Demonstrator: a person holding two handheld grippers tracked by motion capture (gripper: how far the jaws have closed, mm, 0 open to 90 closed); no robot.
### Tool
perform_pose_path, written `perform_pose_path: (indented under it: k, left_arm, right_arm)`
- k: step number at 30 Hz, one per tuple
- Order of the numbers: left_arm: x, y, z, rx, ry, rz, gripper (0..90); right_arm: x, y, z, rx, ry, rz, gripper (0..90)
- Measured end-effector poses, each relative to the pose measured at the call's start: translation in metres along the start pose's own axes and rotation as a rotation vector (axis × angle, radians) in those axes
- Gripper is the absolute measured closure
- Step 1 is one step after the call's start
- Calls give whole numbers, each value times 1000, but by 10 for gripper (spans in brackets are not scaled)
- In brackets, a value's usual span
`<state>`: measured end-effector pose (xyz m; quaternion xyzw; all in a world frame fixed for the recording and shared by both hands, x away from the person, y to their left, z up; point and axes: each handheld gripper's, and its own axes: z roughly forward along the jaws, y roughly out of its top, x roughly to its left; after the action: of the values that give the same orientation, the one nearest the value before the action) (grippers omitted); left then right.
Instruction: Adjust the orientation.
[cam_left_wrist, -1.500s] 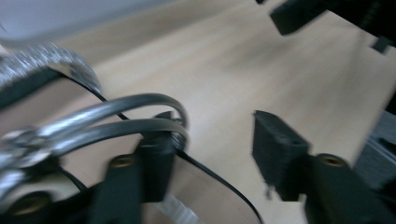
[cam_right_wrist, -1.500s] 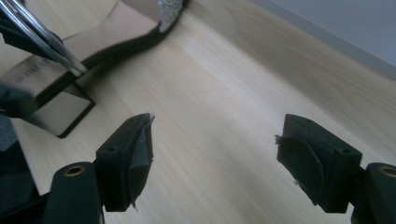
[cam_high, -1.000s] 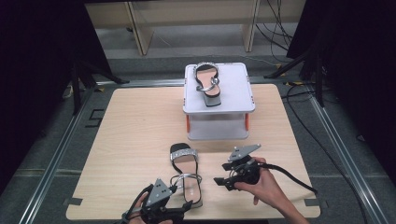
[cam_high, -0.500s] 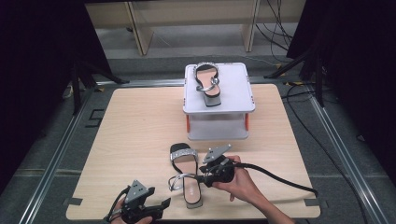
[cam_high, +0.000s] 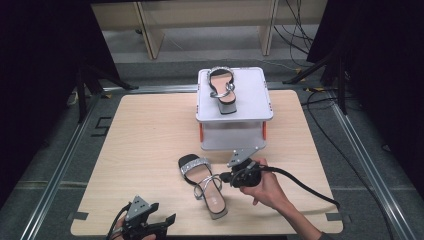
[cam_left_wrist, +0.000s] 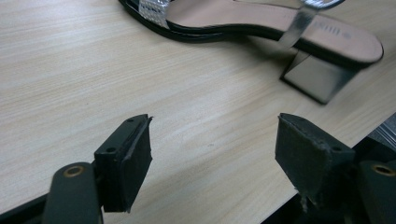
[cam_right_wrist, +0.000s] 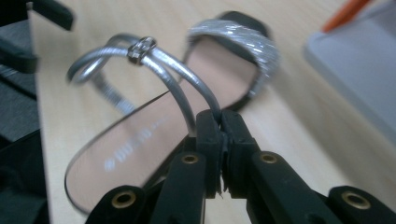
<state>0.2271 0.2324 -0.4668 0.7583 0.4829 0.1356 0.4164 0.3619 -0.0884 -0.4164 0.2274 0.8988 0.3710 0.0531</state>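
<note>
Sandal (cam_high: 204, 184), glossy silver straps (thin, looped), pinched by right tongs (cam_high: 226, 177).

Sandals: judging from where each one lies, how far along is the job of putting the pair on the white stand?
Done: one sandal sits on the white stand. In hand: the right gripper, its jaws just closed, pinches the ankle strap of the second sandal on the table. Left: likely lifting it beside the first. The left gripper is open, holding nothing.
</note>
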Motion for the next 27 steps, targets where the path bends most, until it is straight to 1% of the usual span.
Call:
perform_pose_path:
  k: [1, 2, 3, 4, 5, 6, 7, 8, 9, 10, 11, 12, 13, 14, 15, 16, 17, 18, 19, 20, 21, 22, 23, 24, 25, 26, 27]
  left_arm:
    - [0, -1, 0, 1, 2, -2, 268]
    - [0, -1, -1, 1, 3, -3, 268]
    - [1, -2, -1, 4, 0, 0, 268]
    - [1, -2, -2, 10, 9, -3, 268]
    - [2, -2, -1, 3, 2, -4, 268]
    - [2, -2, -1, 4, 3, -6, 268]
    - [2, -2, -2, 20, 14, 6, 268]
    - [2, -2, 0, 6, 2, -1, 268]
    - [3, -2, -1, 9, 4, 3, 268]
    - [3, -2, -1, 14, 11, 1, 268]
    - [2, -3, -1, 12, 15, -6, 267]
    - [4, -3, -1, 1, 14, -2, 267]
    - [4, -3, -1, 1, 14, -2, 267]
    - [6, -2, -2, 16, 25, 16, 267]
    - [6, -2, -2, 16, 25, 16, 267]
    - [4, -3, -1, 9, 16, -6, 267]
    - [3, -3, -1, 5, 16, -6, 267]
    - [2, -3, -1, 13, 12, 6, 267]
    - [2, -3, -1, 13, 12, 6, 267]
    - [1, -3, 0, 13, 16, 7, 267]
    - [1, -3, 0, 13, 16, 7, 267]
    - [2, -3, 0, 9, 12, 7, 267]
    - [2, -4, 0, 11, 16, 5, 267]
    - [3, -4, 0, 14, 21, -1, 266]
    - [3, -4, 0, 14, 21, -1, 266]
    - [4, -4, -1, 15, 26, 0, 267]
    - [4, -4, -1, 15, 26, 0, 267]
  right_arm:
    - [-6, -1, -1, -15, -8, 0, 871]
    - [-11, -1, -3, -16, -9, 13, 871]
    - [-16, -2, -4, -25, -23, 20, 872]
    - [-24, -2, -7, -31, -46, 33, 872]
    - [-24, -2, -7, -31, -46, 33, 872]
    - [-29, -3, -7, -30, -48, 32, 865]
    - [-29, -3, -7, -30, -48, 32, 865]
    - [-32, -4, -6, -23, -41, 47, 785]
    - [-32, -4, -6, -23, -41, 47, 785]
    - [-33, -4, -9, 1, -33, 62, 740]
    - [-32, -3, -12, 5, -49, 70, 698]
    - [-32, 2, -23, 40, -106, 16, 552]
    - [-32, 5, -29, 26, -133, 8, 526]
    - [-30, 9, -37, -2, -161, 28, 501]
    - [-30, 9, -37, -2, -161, 28, 501]
    - [-28, 14, -44, -27, -154, 47, 467]
    - [-28, 22, -49, -49, -132, 49, 438]
    - [-23, 35, -52, -96, -128, 72, 403]
    - [-23, 35, -52, -96, -128, 72, 403]
    - [-16, 51, -45, -76, -102, 70, 363]
    - [-13, 58, -37, -66, -87, 41, 360]
    - [-13, 58, -37, -66, -87, 41, 360]
    - [-10, 64, -29, -51, -77, 33, 360]
    - [-4, 74, -9, 21, -72, 14, 348]
    - [-4, 74, -9, 21, -72, 14, 348]
    - [1, 81, 11, 102, -52, 20, 342]
    - [1, 81, 11, 102, -52, 20, 342]
